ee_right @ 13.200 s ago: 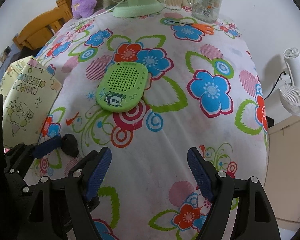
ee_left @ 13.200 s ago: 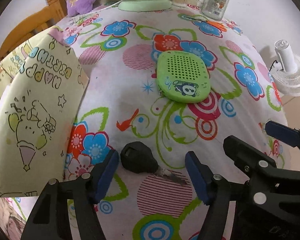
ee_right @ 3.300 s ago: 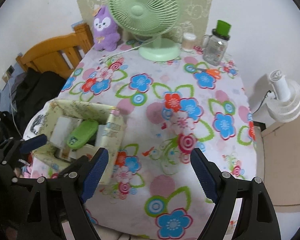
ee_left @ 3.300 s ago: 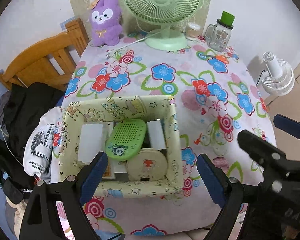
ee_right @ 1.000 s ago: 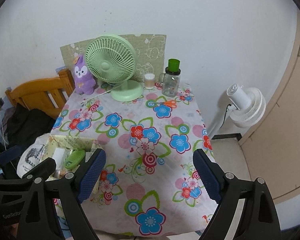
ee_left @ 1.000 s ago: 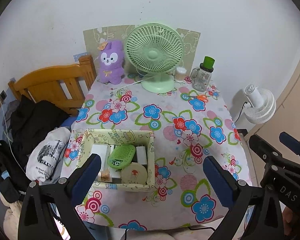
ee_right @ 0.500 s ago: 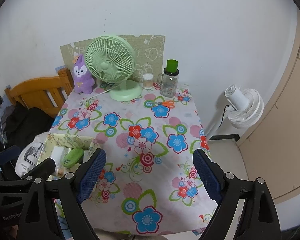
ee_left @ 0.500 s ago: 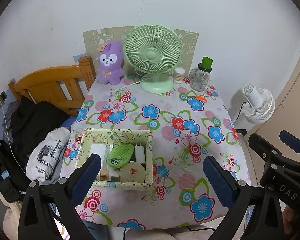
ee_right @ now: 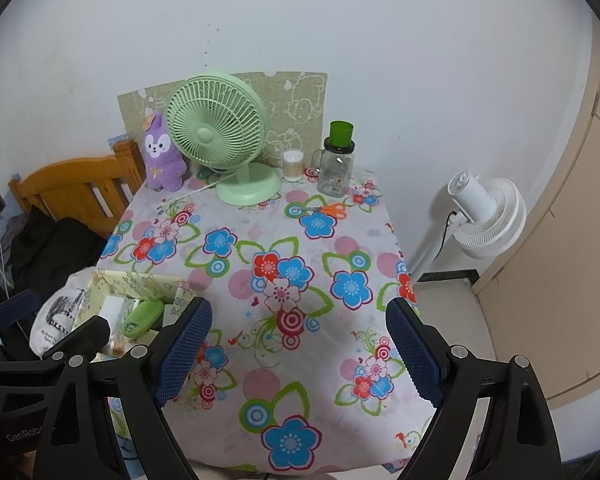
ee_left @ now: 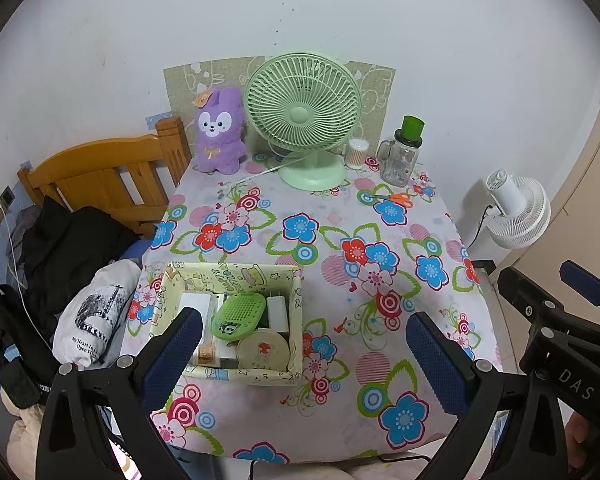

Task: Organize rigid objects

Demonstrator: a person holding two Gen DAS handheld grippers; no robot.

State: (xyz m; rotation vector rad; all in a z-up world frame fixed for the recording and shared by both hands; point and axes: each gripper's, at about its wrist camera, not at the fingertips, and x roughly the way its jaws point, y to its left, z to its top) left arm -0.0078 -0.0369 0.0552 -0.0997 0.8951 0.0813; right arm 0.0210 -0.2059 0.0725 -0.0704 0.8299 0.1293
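A pale yellow patterned box (ee_left: 236, 276) stands at the table's front left. It holds a green perforated case (ee_left: 238, 316), white blocks (ee_left: 194, 308), a white charger (ee_left: 278, 312) and a round cream tin (ee_left: 263, 350). The box also shows in the right wrist view (ee_right: 140, 282). My left gripper (ee_left: 298, 356) is open and empty, held high and back from the table's front edge. My right gripper (ee_right: 298, 354) is open and empty, also high above the front edge, to the right of the box.
At the back of the flowered table (ee_left: 340, 240) stand a green fan (ee_left: 302, 116), a purple plush (ee_left: 219, 130), a cotton swab jar (ee_left: 357, 153) and a glass jar (ee_left: 404, 152). Orange scissors (ee_left: 396, 199) lie near. A wooden bed (ee_left: 100, 176) is left, a white fan (ee_left: 516, 210) right.
Over the earlier frames the green case and the black object left the table and the case lies in the box. Both grippers pulled up and back; in the last second they barely moved.
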